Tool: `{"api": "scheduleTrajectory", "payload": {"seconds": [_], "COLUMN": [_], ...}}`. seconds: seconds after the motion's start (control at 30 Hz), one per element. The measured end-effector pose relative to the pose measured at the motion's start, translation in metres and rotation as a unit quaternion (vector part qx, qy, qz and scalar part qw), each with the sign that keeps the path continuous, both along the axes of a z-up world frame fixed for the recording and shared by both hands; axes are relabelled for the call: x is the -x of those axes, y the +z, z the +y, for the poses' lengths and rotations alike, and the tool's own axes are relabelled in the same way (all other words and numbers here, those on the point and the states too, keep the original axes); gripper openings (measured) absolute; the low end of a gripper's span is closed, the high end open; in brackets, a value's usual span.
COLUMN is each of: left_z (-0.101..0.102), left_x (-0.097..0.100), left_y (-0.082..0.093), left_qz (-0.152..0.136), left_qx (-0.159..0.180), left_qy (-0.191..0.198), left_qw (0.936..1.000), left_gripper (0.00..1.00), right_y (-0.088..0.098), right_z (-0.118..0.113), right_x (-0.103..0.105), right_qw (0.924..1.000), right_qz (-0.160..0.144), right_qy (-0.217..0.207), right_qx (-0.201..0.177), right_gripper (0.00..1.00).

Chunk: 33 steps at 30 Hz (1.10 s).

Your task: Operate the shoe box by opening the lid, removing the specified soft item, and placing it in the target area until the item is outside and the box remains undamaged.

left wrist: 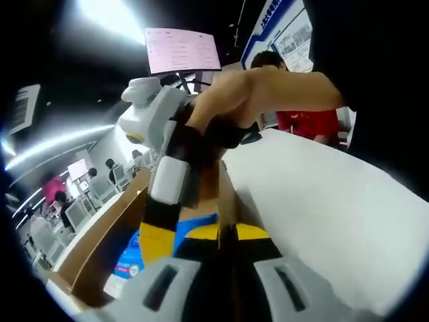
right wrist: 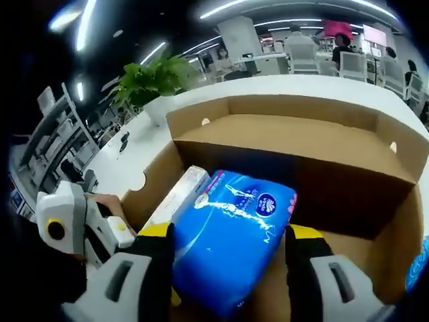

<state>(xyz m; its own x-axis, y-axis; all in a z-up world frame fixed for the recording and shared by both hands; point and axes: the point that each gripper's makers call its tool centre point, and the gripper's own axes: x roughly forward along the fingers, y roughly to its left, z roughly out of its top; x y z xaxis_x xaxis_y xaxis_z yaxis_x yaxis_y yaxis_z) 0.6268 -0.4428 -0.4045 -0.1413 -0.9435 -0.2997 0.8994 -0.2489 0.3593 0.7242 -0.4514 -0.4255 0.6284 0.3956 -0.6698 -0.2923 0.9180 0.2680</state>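
The brown cardboard shoe box stands open on a white table, its lid folded back at the far side. Inside lies a blue soft pack, tilted, with my right gripper straddling it, one yellow-black finger pressed against each side. A thin cardboard edge of the box rises between the shut jaws of my left gripper. My left gripper also appears at the box's left wall. In the left gripper view a hand holds my right gripper, which reaches down into the box above the blue pack.
A long white carton lies beside the pack in the box. A potted plant stands on the table behind the box's left corner. A person in red sits past the table. Desks and seated people fill the background.
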Motion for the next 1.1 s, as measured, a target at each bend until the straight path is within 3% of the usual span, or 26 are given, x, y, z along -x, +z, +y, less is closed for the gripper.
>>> {"api": "scheduleTrajectory", "payload": {"seconds": [0.6, 1.1], "left_z": [0.0009, 0.0009], "left_x": [0.0008, 0.0005], "left_y": [-0.0002, -0.0002], "left_qz": [-0.001, -0.003], "left_qx": [0.000, 0.001], "left_qy": [0.000, -0.001], "left_qw": [1.0000, 1.0000], "left_gripper": [0.06, 0.06], "right_y": [-0.0039, -0.0027], "right_z": [0.0019, -0.0054], "right_x": [-0.0025, 0.0026], "right_qw": [0.9995, 0.9995], "right_qz": [0.000, 0.002], "right_qy": [-0.022, -0.017], "right_qx": [0.021, 0.026], "right_gripper": [0.67, 0.64]}}
